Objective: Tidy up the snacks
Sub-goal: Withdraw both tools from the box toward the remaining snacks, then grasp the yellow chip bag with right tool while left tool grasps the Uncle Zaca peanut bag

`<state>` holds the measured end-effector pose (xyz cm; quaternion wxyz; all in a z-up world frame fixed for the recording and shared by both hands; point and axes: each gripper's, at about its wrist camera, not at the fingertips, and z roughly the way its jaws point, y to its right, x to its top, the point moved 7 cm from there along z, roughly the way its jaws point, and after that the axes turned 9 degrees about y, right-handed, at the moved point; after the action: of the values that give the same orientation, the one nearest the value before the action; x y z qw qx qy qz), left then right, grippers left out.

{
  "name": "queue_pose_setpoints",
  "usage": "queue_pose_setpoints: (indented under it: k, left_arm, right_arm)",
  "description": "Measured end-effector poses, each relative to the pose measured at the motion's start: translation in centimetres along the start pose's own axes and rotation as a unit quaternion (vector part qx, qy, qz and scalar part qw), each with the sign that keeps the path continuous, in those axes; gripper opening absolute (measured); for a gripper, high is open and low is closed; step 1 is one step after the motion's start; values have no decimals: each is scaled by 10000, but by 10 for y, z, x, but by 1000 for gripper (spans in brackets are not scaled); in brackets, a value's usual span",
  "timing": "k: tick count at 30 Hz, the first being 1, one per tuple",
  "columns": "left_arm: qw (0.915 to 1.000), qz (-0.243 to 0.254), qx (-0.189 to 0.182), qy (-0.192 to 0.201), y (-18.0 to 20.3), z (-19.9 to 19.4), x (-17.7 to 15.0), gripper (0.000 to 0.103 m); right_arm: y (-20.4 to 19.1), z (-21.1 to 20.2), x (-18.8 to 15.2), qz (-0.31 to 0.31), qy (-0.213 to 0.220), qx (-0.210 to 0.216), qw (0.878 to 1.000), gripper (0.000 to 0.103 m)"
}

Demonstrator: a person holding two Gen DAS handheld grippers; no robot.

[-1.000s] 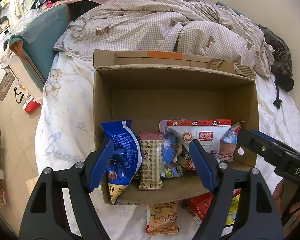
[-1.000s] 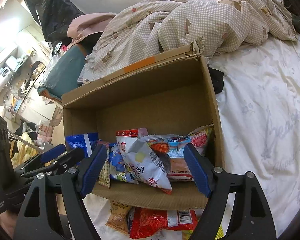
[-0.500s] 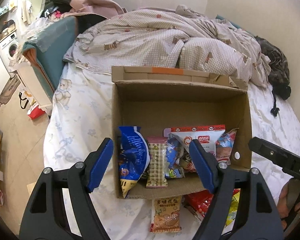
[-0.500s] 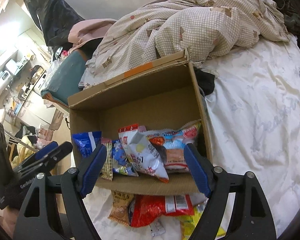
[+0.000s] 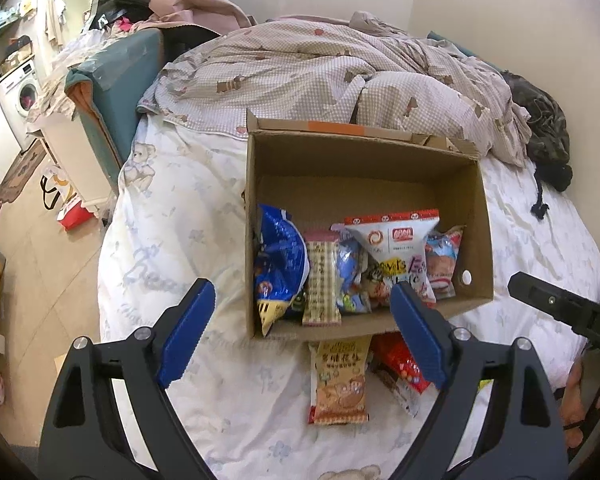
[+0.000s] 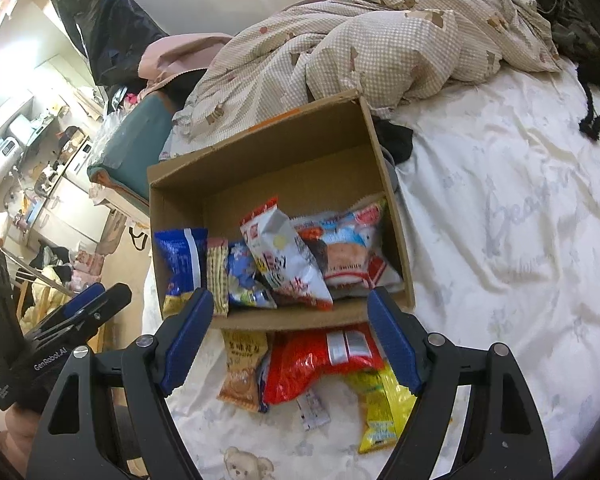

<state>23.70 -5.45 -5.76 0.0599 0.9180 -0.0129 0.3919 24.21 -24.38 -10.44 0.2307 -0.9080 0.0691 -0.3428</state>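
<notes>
Both grippers have pulled back from the cardboard box [image 5: 485,216] since a second ago, so more bed [image 5: 188,216] shows. Left gripper [image 5: 302,332] wide, holding nothing; right gripper [image 6: 290,336] likewise. Five snack packs stand in the box, blue bag [image 5: 278,264] leftmost. Peanut pack [image 5: 340,380], red bag [image 6: 316,364] and yellow pack [image 6: 380,408] lie on the bed just before it.
</notes>
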Motion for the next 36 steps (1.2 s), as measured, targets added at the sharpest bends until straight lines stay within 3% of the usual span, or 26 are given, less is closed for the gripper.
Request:
queue_pose_setpoints:
  k: [26, 33, 36]
  left_arm:
    - [9992, -174, 23, -353, -9, -26, -54, 87]
    - [9988, -213, 88, -437, -11, -22, -58, 87]
    - [9985, -249, 82, -479, -12, -20, -60, 87]
  right_arm:
    - [35, -37, -40, 214, -78, -527, 9984, 82]
    - [64, -37, -41, 854, -137, -662, 9941, 82]
    - [78, -27, -47, 1214, -348, -737, 9893, 82]
